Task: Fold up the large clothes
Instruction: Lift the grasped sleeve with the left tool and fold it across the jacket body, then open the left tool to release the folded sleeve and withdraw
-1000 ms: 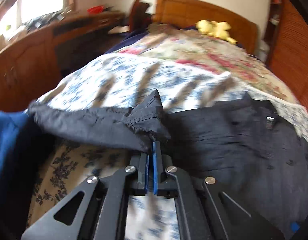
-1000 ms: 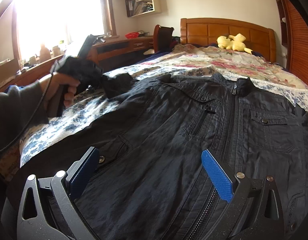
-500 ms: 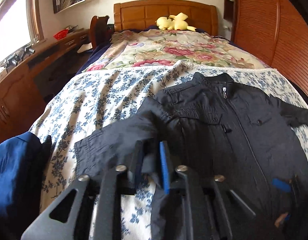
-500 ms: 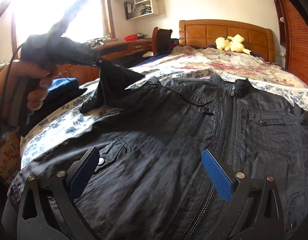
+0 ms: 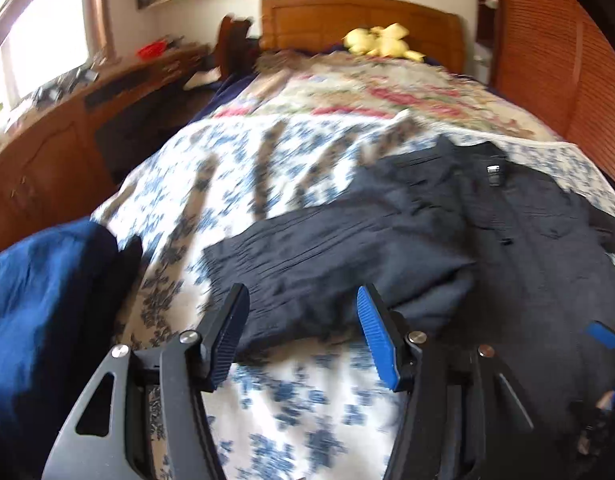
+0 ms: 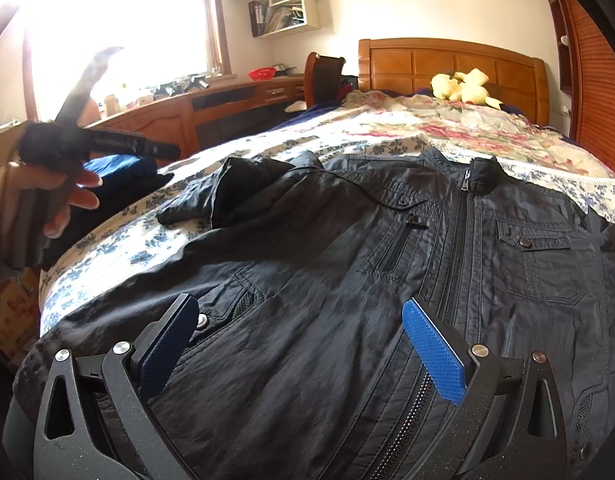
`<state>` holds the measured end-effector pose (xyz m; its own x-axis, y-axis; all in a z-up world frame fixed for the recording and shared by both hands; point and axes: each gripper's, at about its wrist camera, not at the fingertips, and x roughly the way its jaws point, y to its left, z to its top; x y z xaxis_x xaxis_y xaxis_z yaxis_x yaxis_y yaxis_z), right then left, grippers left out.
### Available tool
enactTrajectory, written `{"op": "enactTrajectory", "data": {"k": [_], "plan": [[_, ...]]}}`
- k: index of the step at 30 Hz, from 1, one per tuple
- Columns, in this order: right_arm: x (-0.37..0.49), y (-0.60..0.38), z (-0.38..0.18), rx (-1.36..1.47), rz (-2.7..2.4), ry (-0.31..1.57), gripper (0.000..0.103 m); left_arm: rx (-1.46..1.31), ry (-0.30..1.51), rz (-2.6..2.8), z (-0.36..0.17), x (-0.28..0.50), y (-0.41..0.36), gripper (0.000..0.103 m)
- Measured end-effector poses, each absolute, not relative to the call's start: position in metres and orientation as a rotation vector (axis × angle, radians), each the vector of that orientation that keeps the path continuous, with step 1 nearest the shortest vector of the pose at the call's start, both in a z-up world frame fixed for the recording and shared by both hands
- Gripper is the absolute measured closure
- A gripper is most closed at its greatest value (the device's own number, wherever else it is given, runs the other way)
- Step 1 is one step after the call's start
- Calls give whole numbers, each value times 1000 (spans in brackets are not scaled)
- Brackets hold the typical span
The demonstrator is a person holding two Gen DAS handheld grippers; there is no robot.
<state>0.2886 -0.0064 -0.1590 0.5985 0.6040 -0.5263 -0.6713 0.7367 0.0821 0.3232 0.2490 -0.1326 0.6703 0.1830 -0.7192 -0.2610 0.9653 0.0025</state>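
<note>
The sleeve point(image 5: 327, 264) is left folded inward on the jacket point(image 6: 387, 260); the left claw point(image 5: 303, 332) is opening, empty, while the right claw point(image 6: 299, 344) is held released above the hem.

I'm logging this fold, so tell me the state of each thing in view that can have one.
black jacket: flat on the bed, zipped shut
sleeve: lying across the bedspread, in neither gripper
left gripper: jaws opening, nothing between them
right gripper: open above the jacket front
blue garment: heaped at the bed's edge
</note>
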Motion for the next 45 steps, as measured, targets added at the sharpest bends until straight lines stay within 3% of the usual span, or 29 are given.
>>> {"op": "enactTrajectory", "data": {"k": [10,19,22,24,26,38,45], "plan": [[289,-6,-160,-135,747,566,0,-289,917,315,-206,345,310,48],[290,-5,-160,-135,748,569,0,-347,942,341,-220,350,312,48],[290,-5,-160,-143,747,571,0,-345,959,316,-217,354,303,70],[290,-5,-160,-146,744,569,0,-331,953,308,-209,356,296,91],[289,-5,-159,-143,740,565,0,-323,920,305,-192,353,285,96],[274,-71,-131,-123,634,551,0,-102,620,114,-22,326,145,98],[272,-136,-110,-68,534,531,0,-20,582,-51,15,319,56,98]]}}
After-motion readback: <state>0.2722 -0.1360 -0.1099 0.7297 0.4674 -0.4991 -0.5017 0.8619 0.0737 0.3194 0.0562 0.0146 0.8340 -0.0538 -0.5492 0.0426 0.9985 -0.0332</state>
